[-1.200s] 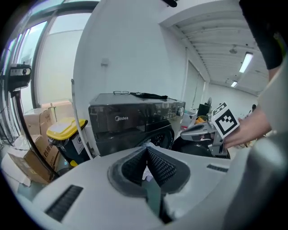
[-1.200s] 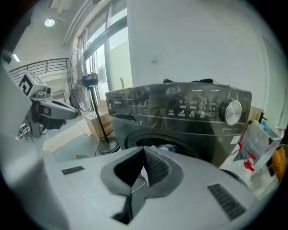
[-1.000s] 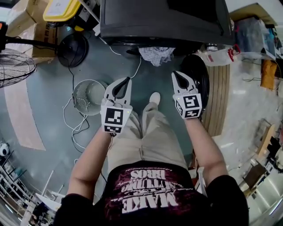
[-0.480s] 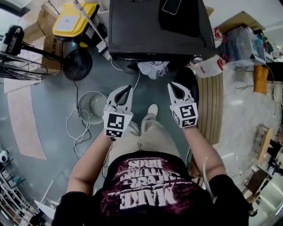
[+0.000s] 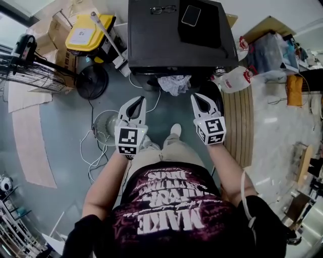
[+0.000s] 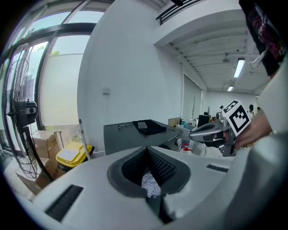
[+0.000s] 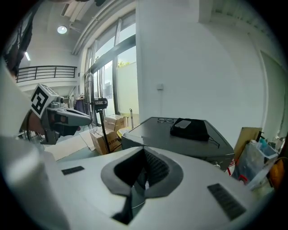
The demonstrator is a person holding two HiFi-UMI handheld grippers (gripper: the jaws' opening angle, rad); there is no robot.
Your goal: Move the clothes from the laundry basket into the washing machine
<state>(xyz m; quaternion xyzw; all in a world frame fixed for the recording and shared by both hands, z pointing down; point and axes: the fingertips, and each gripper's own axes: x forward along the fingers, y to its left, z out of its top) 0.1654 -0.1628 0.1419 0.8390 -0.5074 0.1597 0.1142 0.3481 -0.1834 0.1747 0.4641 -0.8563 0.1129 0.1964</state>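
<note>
- Plainly, one white patterned cloth was seen bunched at the front edge of the machine, hanging down from it rather than lying fully inside.
- No clear long axis could be read from the bunch; its drape was judged to run downward along the machine's front.
- It lay ahead of both grippers and between them, apart from each, with the right one perhaps a shade nearer.
- The left gripper was held with its jaws together and nothing gripped; the cloth was only glimpsed through the gap behind its tips.
- The right gripper was likewise closed and empty, pointed toward the machine.
- A push of the cloth inward was judged to be the likely next need, and for a grasp the jaws would first have to be parted.
- No basket could be made out with certainty: a dark round thing stood just beside the right gripper, but whether it was a basket or the machine's door could not be told.
- Glasses and a phone were lying on the machine's top, well clear of the cloth.
- A round wire thing and a loose cable lay on the floor to the left, and a jug to the right.
- Nothing was seen standing between the grippers and the cloth; only the person's shoe was below that path.
</note>
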